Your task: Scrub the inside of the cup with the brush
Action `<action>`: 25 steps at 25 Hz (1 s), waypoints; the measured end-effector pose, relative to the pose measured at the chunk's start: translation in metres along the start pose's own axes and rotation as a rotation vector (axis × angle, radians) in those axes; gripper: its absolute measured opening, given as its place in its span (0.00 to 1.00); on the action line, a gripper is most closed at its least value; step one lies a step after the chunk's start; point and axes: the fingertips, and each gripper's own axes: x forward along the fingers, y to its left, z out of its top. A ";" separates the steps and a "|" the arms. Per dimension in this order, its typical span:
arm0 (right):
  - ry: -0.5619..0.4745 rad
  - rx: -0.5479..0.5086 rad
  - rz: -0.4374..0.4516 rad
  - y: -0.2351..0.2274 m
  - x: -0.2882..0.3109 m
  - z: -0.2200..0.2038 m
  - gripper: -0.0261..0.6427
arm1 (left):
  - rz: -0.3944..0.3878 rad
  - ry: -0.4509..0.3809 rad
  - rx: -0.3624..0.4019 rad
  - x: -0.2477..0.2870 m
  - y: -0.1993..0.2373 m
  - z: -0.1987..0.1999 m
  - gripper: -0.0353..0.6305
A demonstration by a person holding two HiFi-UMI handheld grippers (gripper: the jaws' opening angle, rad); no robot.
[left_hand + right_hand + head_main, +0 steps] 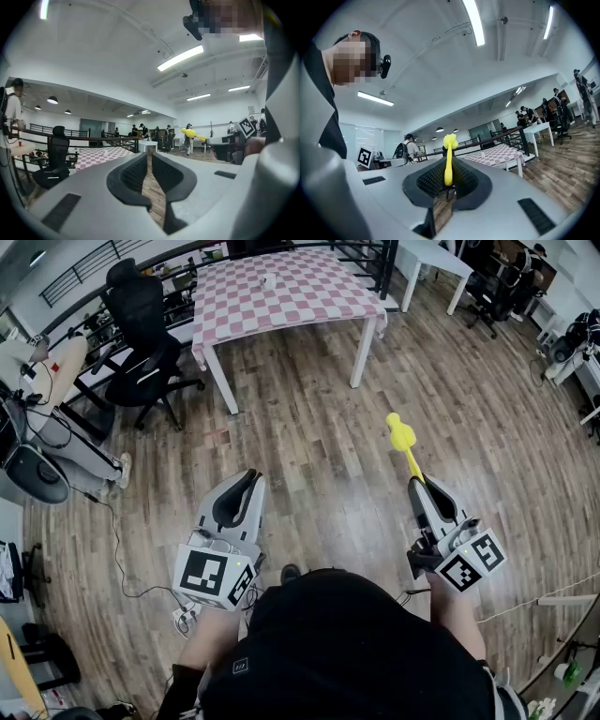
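The yellow brush (pixel 403 442), a slim handle ending in a knobbly head, stuck out level and forwards, its handle clamped in the jaws of the right gripper (pixel 418 484). The cup (pixel 269 280), small and white, stood near the middle of the pink-checked worktop (pixel 319 306), well apart from the brush.

Head view looks steeply down, both gripper views level ahead; all share the checkered table (pixel 281 292).
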 end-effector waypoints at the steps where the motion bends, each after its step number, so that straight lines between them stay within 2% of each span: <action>1: 0.001 0.000 -0.004 0.000 0.001 -0.001 0.10 | -0.003 0.002 0.001 0.001 0.002 -0.001 0.11; 11: 0.001 0.014 -0.056 -0.006 0.008 -0.011 0.10 | -0.033 0.016 0.002 0.005 0.012 -0.008 0.11; 25: -0.001 0.042 -0.081 0.022 0.072 -0.022 0.10 | -0.104 0.028 -0.024 0.011 0.079 -0.026 0.11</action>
